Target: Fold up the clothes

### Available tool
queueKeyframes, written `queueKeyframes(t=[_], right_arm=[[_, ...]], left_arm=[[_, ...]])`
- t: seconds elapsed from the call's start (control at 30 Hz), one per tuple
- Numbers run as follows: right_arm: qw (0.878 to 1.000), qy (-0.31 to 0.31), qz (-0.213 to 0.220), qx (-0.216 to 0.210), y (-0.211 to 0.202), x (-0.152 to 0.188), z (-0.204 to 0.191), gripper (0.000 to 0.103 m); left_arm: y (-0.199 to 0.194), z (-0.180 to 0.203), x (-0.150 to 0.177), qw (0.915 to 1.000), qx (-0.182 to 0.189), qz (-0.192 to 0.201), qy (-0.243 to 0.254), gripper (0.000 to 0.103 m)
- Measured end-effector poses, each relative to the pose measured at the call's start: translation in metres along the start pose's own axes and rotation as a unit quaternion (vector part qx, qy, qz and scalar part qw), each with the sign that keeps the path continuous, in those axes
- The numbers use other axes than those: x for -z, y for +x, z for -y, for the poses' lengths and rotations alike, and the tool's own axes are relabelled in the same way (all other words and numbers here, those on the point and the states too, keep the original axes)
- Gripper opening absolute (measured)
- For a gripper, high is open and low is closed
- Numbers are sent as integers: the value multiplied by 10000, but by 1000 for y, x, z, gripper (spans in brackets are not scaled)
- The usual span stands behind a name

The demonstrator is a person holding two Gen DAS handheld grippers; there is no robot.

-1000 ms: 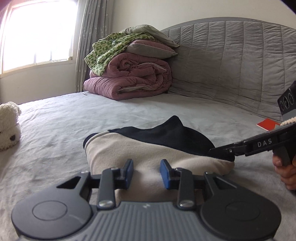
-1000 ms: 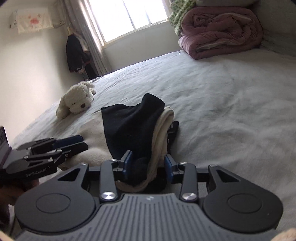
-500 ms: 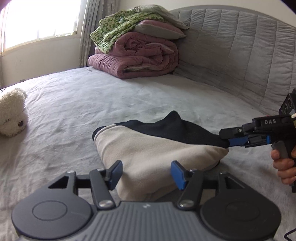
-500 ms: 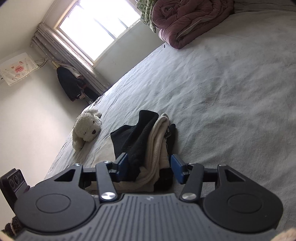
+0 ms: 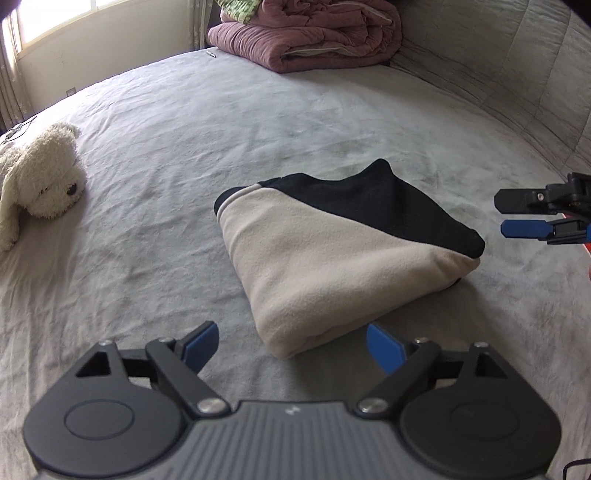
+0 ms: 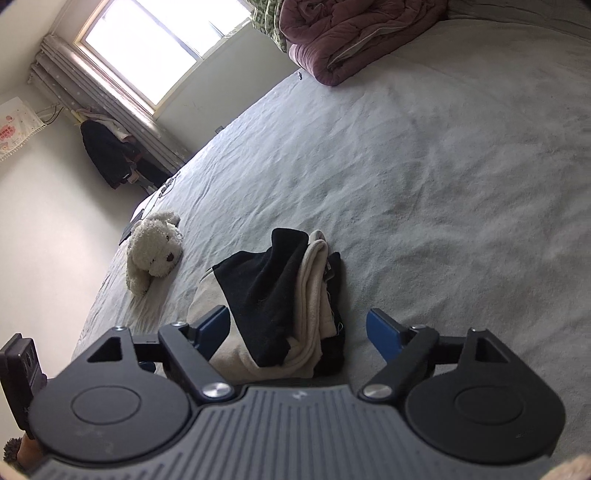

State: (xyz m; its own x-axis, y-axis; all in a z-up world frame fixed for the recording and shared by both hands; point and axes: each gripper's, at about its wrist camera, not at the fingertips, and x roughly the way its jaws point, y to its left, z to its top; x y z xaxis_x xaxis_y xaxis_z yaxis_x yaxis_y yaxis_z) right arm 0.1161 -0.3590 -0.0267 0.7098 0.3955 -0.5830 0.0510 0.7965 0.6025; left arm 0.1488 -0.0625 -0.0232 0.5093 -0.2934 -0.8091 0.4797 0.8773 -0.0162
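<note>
- my left gripper (image 5: 291, 343) stood wide open just short of the near corner of the folded cream-and-black fleece garment (image 5: 332, 258), holding nothing; the bundle lay in the middle of the grey bed sheet (image 5: 184, 147).
- my right gripper (image 6: 297, 330) was spread wide too, empty, its blue pads on either side of the bundle's layered end but apart from it, as far as i could judge.
- from the right wrist view the stacked edges looked uneven, black over cream over black, and one black corner stood up; i judged any nudge from a fingertip there could spill the layers and undo the fold.
- the fleece looked thick and springy, so the top flap might creep open with nothing pressing it.
- the view of the far side was poor, so there may have been a loose tail under the bundle; i could not tell.
- the white plush dog (image 5: 40, 177) lay well apart to the left, and the rolled maroon quilt (image 5: 306, 33) sat far back, so neither seemed likely to snag.
</note>
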Motion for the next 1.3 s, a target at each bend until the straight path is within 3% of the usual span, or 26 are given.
queueKeyframes(t=[0.23,0.53,0.73,1.07,1.17,1.3], right_arm=[[9963,-126,-622,584,6,-3,-13,94],[9939,-45,-888,647,15,-5,-16,100],[9932,171,-1009,551,27,-8,-7,100],[9913,697,-1114,98,48,-17,18,100],[9904,866,-1070,-159,55,-19,25,100],[9827,1350,-936,-859,71,-17,40,100]], left_arm=[[5,6,-2,9985,-120,-420,322,93],[12,8,-5,9968,-109,-617,504,95],[22,0,-9,9967,80,-755,270,96],[37,-32,-17,9914,892,-742,-596,96],[48,-48,-15,9825,1398,-522,-1112,96],[63,-69,-12,9618,2060,-223,-1790,96]])
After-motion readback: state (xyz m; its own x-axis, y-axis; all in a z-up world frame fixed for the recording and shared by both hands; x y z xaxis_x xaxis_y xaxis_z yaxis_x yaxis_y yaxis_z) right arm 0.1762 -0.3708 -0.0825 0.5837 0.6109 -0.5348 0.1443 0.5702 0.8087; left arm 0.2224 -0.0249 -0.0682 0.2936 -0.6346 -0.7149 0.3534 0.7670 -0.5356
